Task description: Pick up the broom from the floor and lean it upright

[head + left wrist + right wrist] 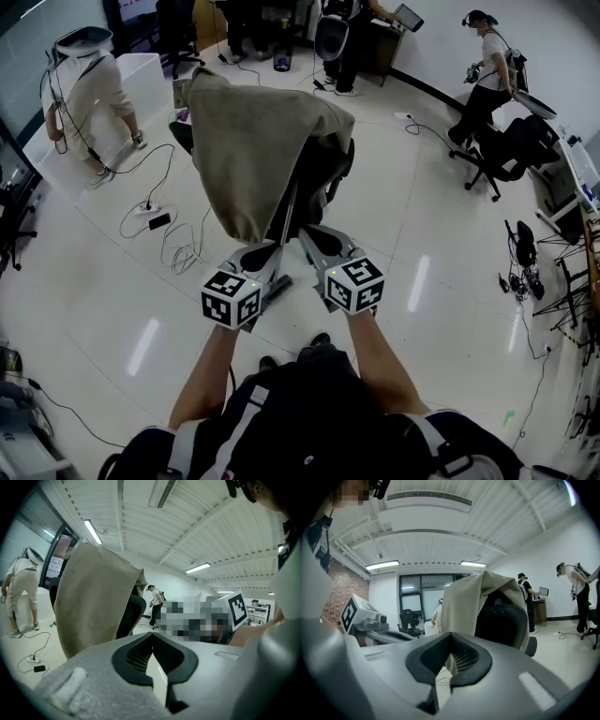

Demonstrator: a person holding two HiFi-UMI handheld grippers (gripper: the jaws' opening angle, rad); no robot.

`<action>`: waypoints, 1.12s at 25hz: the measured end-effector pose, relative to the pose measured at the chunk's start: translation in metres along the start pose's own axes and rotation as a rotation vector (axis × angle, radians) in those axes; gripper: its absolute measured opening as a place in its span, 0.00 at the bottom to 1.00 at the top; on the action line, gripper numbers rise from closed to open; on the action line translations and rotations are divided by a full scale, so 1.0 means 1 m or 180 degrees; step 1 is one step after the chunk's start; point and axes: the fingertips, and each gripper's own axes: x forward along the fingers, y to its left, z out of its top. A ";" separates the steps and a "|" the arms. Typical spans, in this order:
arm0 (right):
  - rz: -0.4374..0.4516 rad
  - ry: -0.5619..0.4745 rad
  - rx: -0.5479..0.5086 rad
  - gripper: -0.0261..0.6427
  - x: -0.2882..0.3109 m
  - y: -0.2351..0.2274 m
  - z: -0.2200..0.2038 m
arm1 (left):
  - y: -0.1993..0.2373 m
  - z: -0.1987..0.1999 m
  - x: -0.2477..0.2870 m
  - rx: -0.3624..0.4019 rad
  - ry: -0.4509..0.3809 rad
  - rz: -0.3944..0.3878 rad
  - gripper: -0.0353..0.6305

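Note:
In the head view my two grippers are held up side by side in front of a black office chair (328, 178) draped with a beige cloth (253, 141). A thin pale rod (292, 208), apparently the broom's handle, stands against the chair just beyond the fingertips; its head is hidden. The left gripper (265, 251) is shut with nothing in it, and its tips meet in the left gripper view (152, 635). Beside it, the right gripper (314, 236) is also shut and empty (451, 634). Neither gripper view shows the rod.
Cables and a power strip (157, 221) lie on the white floor to the left. A person (89, 89) bends by a white table (141, 70) at the far left. A second black chair (511, 150) and another person (487, 75) are at the far right.

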 end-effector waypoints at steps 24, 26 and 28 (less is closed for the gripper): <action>-0.0095 0.0011 -0.0076 0.04 0.002 0.013 0.010 | 0.005 0.019 -0.019 0.0201 -0.0069 0.0011 0.05; -0.0078 0.0013 -0.0072 0.04 0.002 0.015 0.011 | 0.005 0.021 -0.021 0.0204 -0.0080 0.0016 0.06; -0.0059 0.0014 -0.0069 0.04 0.003 0.018 0.012 | 0.006 0.023 -0.023 0.0206 -0.0093 0.0020 0.05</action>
